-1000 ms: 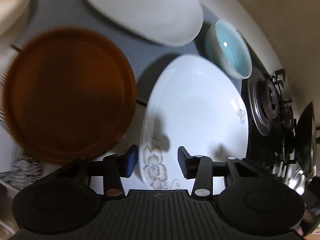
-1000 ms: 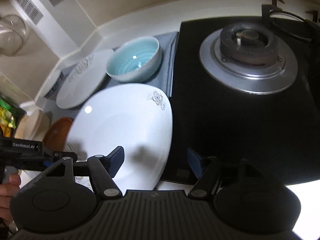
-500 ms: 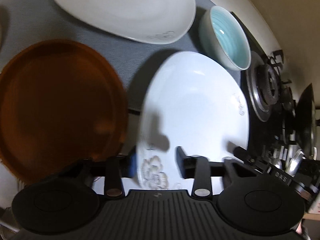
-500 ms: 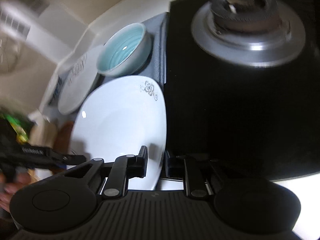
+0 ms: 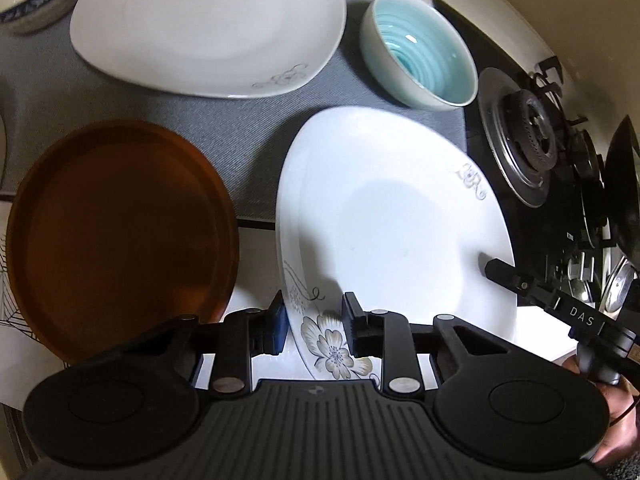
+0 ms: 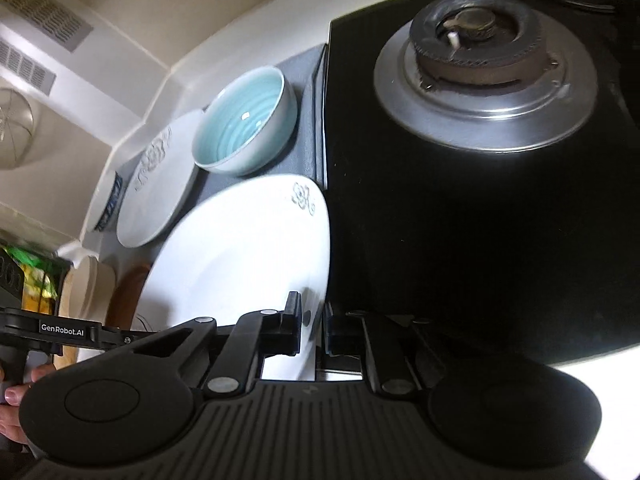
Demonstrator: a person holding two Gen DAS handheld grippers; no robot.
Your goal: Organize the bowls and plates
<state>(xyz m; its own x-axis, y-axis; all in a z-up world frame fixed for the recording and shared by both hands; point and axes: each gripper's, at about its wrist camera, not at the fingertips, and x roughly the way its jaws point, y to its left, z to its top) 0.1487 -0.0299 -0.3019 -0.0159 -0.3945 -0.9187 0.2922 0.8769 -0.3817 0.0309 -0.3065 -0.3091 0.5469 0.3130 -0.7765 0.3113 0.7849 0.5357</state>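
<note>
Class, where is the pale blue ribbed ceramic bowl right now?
The pale blue ribbed ceramic bowl sits on the grey mat, between the white plate and the stove burner.

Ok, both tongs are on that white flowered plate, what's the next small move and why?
Probably lift the white flowered square plate straight up, level. The right tongs look shut on its edge, the left tongs straddle its flowered corner, and the brown round plate sits close beside.
</note>
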